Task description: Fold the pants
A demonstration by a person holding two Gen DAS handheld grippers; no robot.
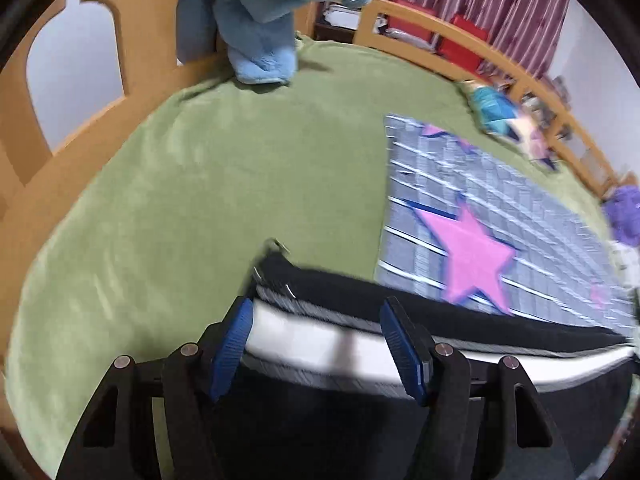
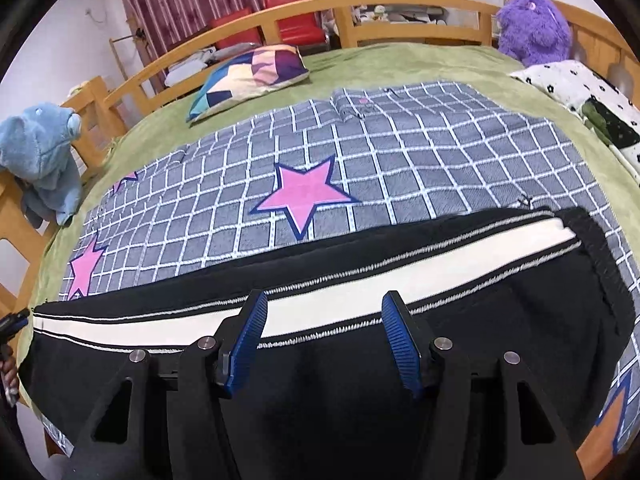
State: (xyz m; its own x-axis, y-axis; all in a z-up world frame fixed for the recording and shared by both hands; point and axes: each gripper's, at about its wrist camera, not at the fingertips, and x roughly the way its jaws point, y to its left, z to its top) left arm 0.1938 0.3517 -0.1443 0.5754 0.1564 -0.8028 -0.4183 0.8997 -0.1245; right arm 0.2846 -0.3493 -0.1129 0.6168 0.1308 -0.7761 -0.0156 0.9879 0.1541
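Black pants [image 2: 360, 360] with a white side stripe lie flat and folded lengthwise across the near part of the bed, on a grey checked blanket with pink stars [image 2: 320, 168]. In the left wrist view the pants' end [image 1: 320, 336] lies partly on the green sheet. My left gripper [image 1: 316, 344] is open, its blue pads either side of the white stripe just above the fabric. My right gripper [image 2: 324, 340] is open over the stripe near the pants' middle, holding nothing. The left gripper's tip shows at the far left of the right wrist view [image 2: 10, 324].
A green sheet [image 1: 200, 184] covers the bed inside a wooden frame [image 2: 360, 4]. A blue plush toy [image 2: 40, 148] sits at the left rail and a purple one [image 2: 532, 28] at the far right. A patterned cushion [image 2: 248, 80] and a flowered pillow [image 2: 580, 92] lie beyond the blanket.
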